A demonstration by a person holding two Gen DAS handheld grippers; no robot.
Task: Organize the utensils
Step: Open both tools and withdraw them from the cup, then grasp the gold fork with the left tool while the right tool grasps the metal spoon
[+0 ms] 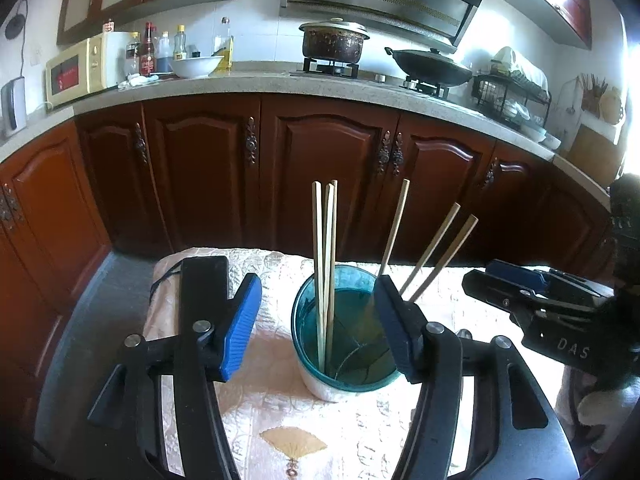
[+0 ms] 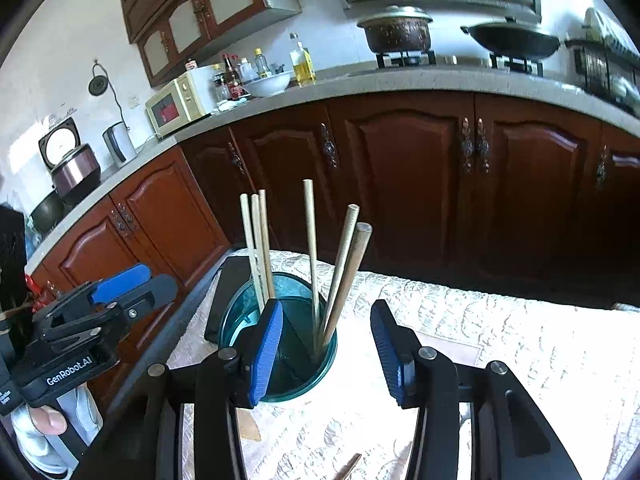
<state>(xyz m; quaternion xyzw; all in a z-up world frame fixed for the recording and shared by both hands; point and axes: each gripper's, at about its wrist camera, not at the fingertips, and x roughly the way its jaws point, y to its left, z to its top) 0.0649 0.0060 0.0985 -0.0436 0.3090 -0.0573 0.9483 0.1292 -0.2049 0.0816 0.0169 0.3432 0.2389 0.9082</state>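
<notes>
A teal glass holder [image 1: 344, 332] stands on the cloth-covered table [image 1: 280, 408] with several wooden chopsticks [image 1: 326, 264] upright or leaning in it. My left gripper [image 1: 320, 332] is open, its blue pads on either side of the holder. The right gripper shows at the right edge of this view [image 1: 520, 288]. In the right wrist view the holder [image 2: 280, 344] and chopsticks [image 2: 340, 276] sit just ahead of my open right gripper [image 2: 326, 348]. The left gripper [image 2: 100, 312] shows at the left. Both grippers are empty.
A black flat object [image 1: 202, 280] lies on the table left of the holder. A brown stick end [image 2: 348, 466] shows at the bottom of the right wrist view. Dark wooden cabinets [image 1: 320, 168] and a counter with stove, pots and microwave stand behind the table.
</notes>
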